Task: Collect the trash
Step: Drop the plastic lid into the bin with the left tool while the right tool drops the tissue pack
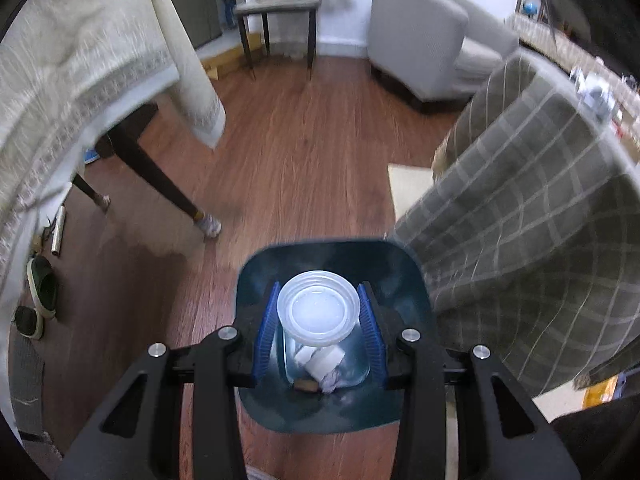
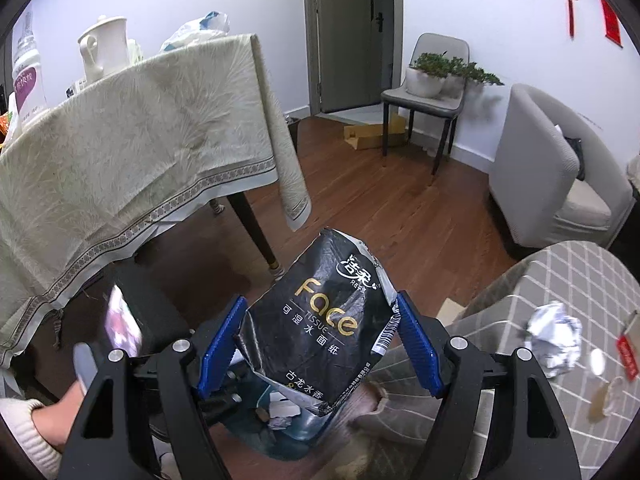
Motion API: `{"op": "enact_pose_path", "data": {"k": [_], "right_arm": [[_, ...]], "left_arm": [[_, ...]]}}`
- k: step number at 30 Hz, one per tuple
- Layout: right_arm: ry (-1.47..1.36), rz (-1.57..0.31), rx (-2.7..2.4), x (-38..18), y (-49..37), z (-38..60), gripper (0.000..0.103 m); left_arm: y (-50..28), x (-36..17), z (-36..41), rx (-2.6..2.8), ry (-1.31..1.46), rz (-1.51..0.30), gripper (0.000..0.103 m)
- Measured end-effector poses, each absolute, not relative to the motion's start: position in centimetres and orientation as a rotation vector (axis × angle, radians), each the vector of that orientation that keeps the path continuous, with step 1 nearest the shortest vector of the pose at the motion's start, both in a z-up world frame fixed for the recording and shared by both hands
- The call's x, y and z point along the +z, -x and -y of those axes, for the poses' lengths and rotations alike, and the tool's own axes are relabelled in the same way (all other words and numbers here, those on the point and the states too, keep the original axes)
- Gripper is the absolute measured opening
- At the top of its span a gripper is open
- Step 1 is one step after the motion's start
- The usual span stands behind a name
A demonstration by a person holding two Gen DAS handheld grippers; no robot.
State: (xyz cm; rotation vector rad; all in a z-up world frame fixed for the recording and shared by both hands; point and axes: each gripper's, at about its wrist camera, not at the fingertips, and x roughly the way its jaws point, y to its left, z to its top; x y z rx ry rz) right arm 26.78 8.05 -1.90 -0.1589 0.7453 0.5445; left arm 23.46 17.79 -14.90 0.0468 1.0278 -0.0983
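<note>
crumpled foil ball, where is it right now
In the right wrist view, the crumpled foil ball lies at the right on the checked tablecloth, beside the right tool.

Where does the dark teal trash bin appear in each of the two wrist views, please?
Left wrist view: the trash bin sits bottom centre, directly under the left gripper, which holds a clear plastic cup.
Right wrist view: its inside shows at bottom centre, mostly hidden behind the black tissue pack in the right gripper.
Shared landmark: the checked cloth beside the bin.

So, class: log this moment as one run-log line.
left gripper: shut on plastic cup, above bin | right gripper: shut on tissue pack
</note>
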Motion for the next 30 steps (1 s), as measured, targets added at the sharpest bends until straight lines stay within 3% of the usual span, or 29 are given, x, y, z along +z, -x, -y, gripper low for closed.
{"op": "enact_pose_path", "data": {"k": [12, 19, 30], "right_arm": [[0.150, -0.816, 0.548, -5.3, -28.2, -11.3, 0.075], [0.125, -0.915, 0.546, -9.0, -29.6, -12.5, 0.075], [0.150, -0.992, 0.537, -12.8, -30.4, -14.3, 0.075]], "left_arm": [[-22.7, -22.8, -20.3, -0.141, -0.020, -1.265, 0.043], [-22.3, -22.1, -21.2, -0.148, -0.014, -1.246, 0.061], [-21.5, -18.1, -24.2, -0.109, 0.052, -1.140, 0.068]]}}
